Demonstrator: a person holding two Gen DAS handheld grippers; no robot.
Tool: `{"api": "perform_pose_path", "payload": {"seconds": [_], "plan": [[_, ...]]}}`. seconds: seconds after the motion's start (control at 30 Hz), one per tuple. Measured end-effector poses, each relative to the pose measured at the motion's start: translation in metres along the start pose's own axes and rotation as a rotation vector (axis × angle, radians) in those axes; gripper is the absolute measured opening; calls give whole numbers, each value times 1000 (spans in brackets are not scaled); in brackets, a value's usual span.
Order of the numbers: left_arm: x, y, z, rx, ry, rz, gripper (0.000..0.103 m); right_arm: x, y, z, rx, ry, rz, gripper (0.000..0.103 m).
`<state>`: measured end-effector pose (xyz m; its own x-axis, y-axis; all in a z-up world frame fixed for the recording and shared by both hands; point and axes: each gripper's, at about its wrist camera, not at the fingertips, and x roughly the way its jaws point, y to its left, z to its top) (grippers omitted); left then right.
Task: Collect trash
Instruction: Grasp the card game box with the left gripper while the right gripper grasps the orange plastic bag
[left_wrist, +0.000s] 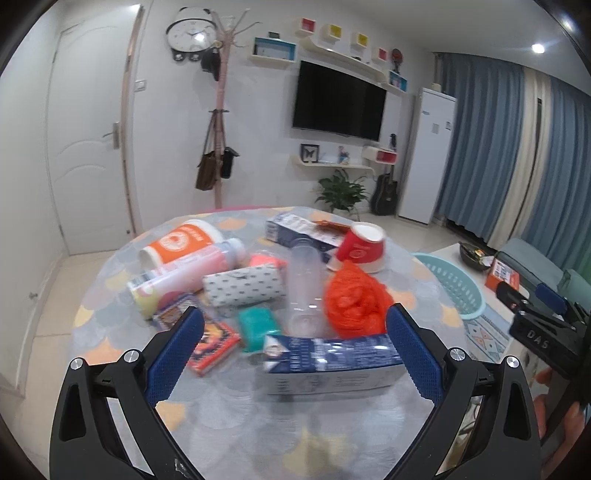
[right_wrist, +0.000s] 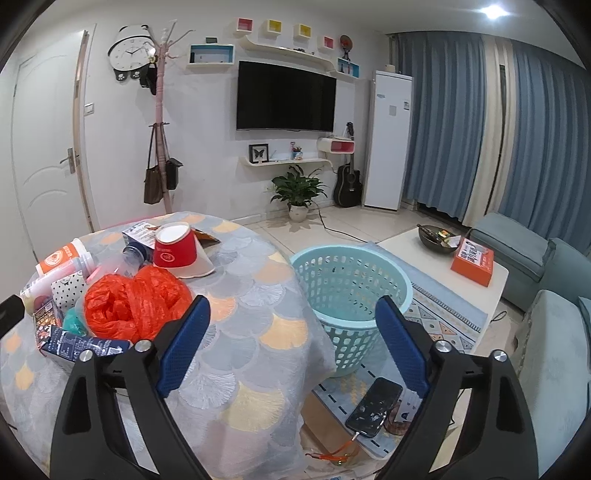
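1. Left gripper (left_wrist: 295, 345): nearest the left wrist camera, blue pads spread wide, grasping nothing. It hangs over the near part of the round table (left_wrist: 229, 417).
2. Blue carton (left_wrist: 332, 363): lies on its side between the spread pads, closer to the right pad; contact with that pad cannot be told.
3. Trash pile on the table beyond the carton: crumpled orange plastic bag (left_wrist: 354, 299), clear plastic cup (left_wrist: 304, 284) on its side just left of the bag, teal wad (left_wrist: 256, 326), dotted white pack (left_wrist: 245, 288), red-orange snack packet (left_wrist: 210, 345), pink-labelled bottle (left_wrist: 184, 275) on its side, orange-and-white tub (left_wrist: 181, 242) behind it.
4. Far side of pile: red paper cup (left_wrist: 360, 247) upside down and tilted, second blue carton (left_wrist: 295, 232) lying behind it.
5. Right gripper (right_wrist: 293, 345): pads released, wide apart, nothing between them. It is held over the table edge, pile to its left, basket to its right.
6. Teal laundry basket (right_wrist: 354, 325): stands on the floor rug just beside the table; no trash visible inside.
7. Phone (right_wrist: 375, 406): lies on the rug near the basket, cable plugged in.
8. Low white table (right_wrist: 406, 243) beyond the basket carries an orange box (right_wrist: 474, 264) and a dark bowl (right_wrist: 437, 236).
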<state>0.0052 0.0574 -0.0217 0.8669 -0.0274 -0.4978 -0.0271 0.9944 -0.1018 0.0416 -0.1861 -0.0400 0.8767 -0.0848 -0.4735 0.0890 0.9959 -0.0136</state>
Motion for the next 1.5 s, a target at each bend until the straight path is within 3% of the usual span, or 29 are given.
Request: {"api": "perform_pose_path", "payload": {"seconds": [0.33,0.47,0.57,0.83,1.0,1.13,1.27,1.5], "plan": [[7,82,17,-95,56,61,96,7,32,12,-59,14,119,51],[26,112,10,-136,157,95,95,8,48,16,-71,36,204,51],[39,131,-2,-217,223,60,95,17,62,13,-85,92,279,51],[52,132,-11,-237,269,63,95,47,106,-4,-146,248,423,51],[66,132,-10,-264,304,53,95,30,112,-17,-209,251,520,51],[77,126,-8,-269,322,51,95,17,112,-35,-257,305,613,51],[88,118,-8,-260,345,65,95,2,112,-53,-308,299,632,51],[120,111,-2,-287,393,162,95,1,97,-48,-289,282,600,51]]}}
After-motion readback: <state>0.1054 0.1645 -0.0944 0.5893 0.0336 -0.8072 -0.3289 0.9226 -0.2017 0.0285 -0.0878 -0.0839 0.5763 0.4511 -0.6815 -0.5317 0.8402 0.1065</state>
